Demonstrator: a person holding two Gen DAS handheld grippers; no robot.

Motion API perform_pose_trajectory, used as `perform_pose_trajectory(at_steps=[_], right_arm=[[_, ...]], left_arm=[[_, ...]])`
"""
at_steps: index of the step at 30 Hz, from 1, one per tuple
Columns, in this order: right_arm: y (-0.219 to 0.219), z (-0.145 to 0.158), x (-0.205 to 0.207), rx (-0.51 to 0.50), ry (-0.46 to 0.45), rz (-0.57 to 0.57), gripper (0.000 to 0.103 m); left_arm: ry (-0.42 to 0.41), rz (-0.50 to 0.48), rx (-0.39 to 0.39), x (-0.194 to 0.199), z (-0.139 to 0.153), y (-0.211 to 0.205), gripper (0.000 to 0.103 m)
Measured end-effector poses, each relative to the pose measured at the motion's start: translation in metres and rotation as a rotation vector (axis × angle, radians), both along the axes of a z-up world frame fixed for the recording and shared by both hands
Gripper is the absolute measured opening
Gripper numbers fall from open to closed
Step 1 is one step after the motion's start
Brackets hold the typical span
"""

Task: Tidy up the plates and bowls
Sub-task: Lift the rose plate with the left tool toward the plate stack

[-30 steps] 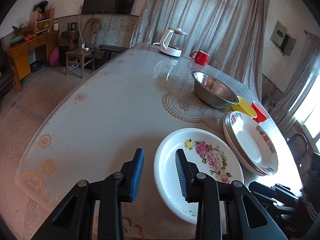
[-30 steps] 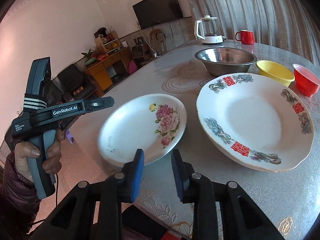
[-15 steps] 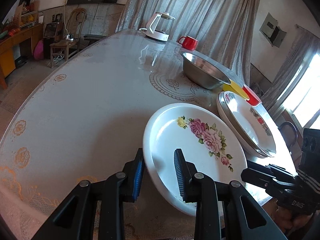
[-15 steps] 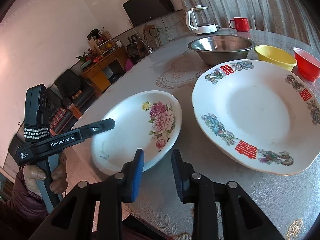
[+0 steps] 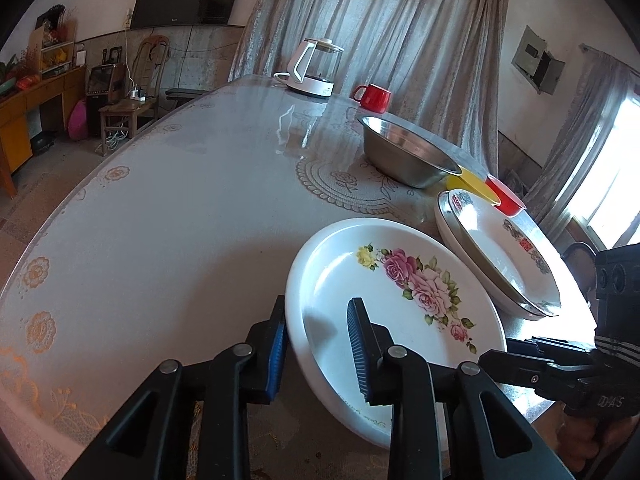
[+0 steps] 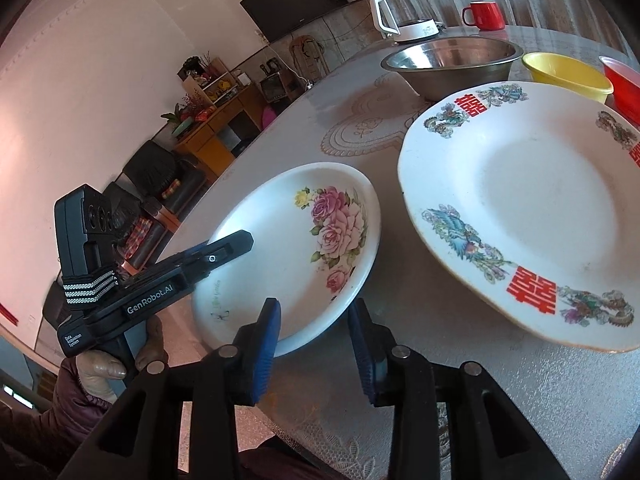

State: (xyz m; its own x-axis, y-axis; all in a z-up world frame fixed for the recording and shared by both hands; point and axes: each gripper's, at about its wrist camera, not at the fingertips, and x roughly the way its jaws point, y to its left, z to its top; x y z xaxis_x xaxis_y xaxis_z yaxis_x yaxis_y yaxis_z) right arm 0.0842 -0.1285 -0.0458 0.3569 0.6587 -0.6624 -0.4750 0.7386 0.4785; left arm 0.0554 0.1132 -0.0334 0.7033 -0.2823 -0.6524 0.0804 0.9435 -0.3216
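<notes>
Broadly, the tabletop (image 5: 172,208) is a long oval under a lace-patterned glossy cover, and the dishes sit toward its near edge and its right side. Largest of them is the double-happiness plate (image 6: 532,216), white with red characters and bird motifs, resting on a second plate of the same kind near the right edge. Just beside it, at the near edge, lies the rose plate (image 5: 396,304), white with pink roses, its near rim overhanging the edge slightly. Behind these stands the steel bowl (image 5: 408,156), then the yellow bowl (image 6: 566,74) and the red bowl (image 6: 624,80) close together by the right edge. At the far end are a white kettle (image 5: 314,68) and a red mug (image 5: 372,98).

The left gripper (image 5: 316,344) straddles the rose plate's near-left rim, jaws loose with a gap on each side, having just been opening. The right gripper (image 6: 314,346) straddles the same plate's near-right rim, likewise slack and just opening, its pads not pressing. A hand (image 6: 116,364) in a dark sleeve holds the left tool.
</notes>
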Motion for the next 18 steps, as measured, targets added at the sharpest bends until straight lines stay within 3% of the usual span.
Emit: perform_pose_trajectory(at_steps=[3,5,6,9,18], right_arm=[[0.005,0.002,-0.002,-0.031,-0.031,0.001,0.035],[0.009,0.004,-0.005,-0.059,-0.058,-0.003,0.036],[0.010,0.004,-0.005,-0.068,-0.068,-0.011,0.036],[0.014,0.007,-0.010,-0.114,-0.103,-0.025,0.036],[0.018,0.012,-0.018,-0.166,-0.174,-0.034,0.032]], left_arm=[[0.015,0.008,0.021,0.004,0.002,-0.004,0.034],[0.002,0.041,0.063,0.001,0.001,-0.006,0.020],[-0.002,0.052,0.039,-0.002,-0.001,-0.004,0.018],[-0.006,0.069,-0.048,-0.010,-0.004,0.004,0.016],[-0.033,0.065,-0.036,-0.019,0.008,0.000,0.016]])
